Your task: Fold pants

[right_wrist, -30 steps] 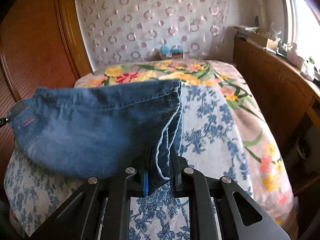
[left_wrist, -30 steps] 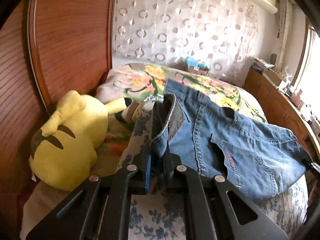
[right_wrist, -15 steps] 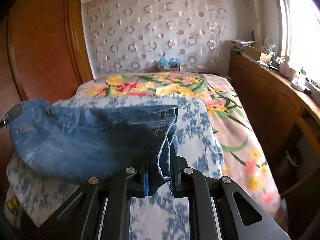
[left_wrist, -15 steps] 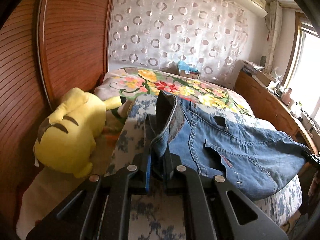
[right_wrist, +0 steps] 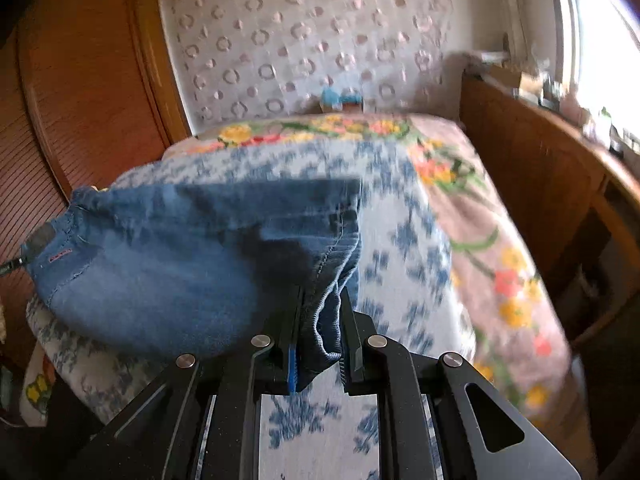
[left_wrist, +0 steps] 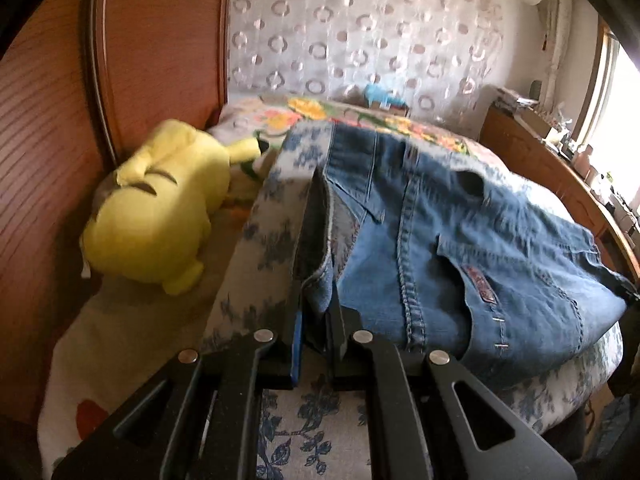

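Blue denim pants (left_wrist: 460,240) hang stretched between my two grippers above a bed. In the left wrist view my left gripper (left_wrist: 316,300) is shut on the waistband end, with a back pocket and a red tag showing to the right. In the right wrist view the pants (right_wrist: 180,264) spread to the left, and my right gripper (right_wrist: 320,320) is shut on a bunched denim edge. The other gripper's tip shows at the far edge of each view, clamped on the cloth.
The bed carries a blue-flowered cover (right_wrist: 404,248) over a quilt with bright flowers (right_wrist: 512,280). A yellow plush toy (left_wrist: 160,208) lies at the left against a wooden headboard (left_wrist: 60,120). A wooden cabinet (right_wrist: 540,168) lines the right side under a window.
Both grippers have drawn back toward the near end of the bed with the pants, and the left one has sunk a little. More of the blue-flowered cover shows beyond the denim.
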### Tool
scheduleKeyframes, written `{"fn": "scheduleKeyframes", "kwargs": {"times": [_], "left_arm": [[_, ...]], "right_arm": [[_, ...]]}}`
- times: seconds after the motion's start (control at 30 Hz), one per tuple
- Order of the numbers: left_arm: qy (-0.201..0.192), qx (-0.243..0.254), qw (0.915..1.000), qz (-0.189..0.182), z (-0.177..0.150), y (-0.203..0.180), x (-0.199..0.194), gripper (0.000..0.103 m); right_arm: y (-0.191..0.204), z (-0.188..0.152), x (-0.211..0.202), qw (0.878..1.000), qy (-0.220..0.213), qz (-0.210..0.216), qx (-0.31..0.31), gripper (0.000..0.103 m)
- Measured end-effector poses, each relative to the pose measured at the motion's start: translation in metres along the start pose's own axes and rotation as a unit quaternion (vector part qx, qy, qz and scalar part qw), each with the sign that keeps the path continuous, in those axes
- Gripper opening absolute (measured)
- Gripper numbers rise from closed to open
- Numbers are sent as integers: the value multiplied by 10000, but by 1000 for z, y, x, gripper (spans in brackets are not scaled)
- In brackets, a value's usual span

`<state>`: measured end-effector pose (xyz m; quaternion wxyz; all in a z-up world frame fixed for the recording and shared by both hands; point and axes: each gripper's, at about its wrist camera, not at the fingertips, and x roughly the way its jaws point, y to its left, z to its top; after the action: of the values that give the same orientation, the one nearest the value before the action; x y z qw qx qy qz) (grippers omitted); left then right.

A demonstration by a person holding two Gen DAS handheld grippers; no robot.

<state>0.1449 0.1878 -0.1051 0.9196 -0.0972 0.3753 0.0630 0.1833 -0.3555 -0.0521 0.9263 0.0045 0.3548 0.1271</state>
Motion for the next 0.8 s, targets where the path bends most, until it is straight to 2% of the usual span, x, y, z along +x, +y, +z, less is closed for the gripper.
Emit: {"fn": "scheduleKeyframes", "kwargs": {"times": [0.23,0.27,0.37,0.4,0.43,0.57,0.6,0.63,0.8], "left_arm": [[153,135,9998,52,-5,-7,7,11],[159,138,9998,60,-4,-7,6,13],[138,152,9997,159,-1,-4,2,23],[131,159,9996,175,-2,-2,1,30],[124,187,9996,158,-2,-1,-1,43],[57,258,9996,43,0,-1,-10,62],[32,264,9996,25,1,-2,-12,71],[3,273,9996,-3,3,-3,-14,75],[-139,355,9993,-44,14,-17,-16,77]], "right_arm": [[-13,-9,27,9989,321,83,335,17],[-14,-8,29,9987,354,102,363,20],[-17,-6,32,9983,392,89,413,21],[-17,-5,32,9983,395,82,419,21],[-16,-5,31,9983,391,73,423,22],[-9,-13,23,9985,336,47,427,22],[-9,-14,20,9986,317,43,431,22],[-9,-15,19,9986,303,32,435,22],[-13,-17,13,9982,212,8,564,29]]}}
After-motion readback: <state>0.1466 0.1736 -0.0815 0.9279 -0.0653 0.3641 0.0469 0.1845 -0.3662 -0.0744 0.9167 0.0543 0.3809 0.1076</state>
